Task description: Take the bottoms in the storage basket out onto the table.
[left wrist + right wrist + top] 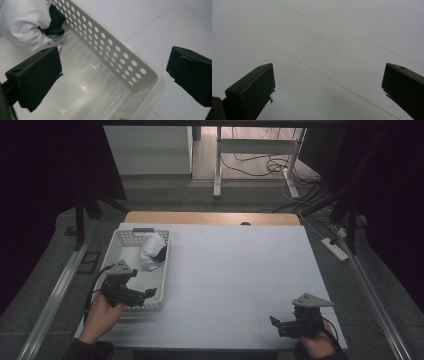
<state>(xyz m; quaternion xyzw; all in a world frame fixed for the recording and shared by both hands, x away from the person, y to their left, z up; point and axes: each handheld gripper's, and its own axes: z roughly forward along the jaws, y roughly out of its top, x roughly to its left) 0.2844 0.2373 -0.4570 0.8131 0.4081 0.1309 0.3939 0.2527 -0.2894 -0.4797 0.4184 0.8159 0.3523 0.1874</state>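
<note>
While both grippers gape empty, left gripper point(150, 292) partly hides the basket point(116, 251); bundle point(23, 23) cropped

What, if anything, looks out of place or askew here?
Little stands out. The basket sits upright on the table, and the white cloth bundle lies crumpled in its far end. Left gripper and right gripper are open, holding nothing.

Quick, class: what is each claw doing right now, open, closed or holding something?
Left claw: open, empty, its jaws astride the white basket's wall.
Right claw: open, empty, over the bare table.
</note>
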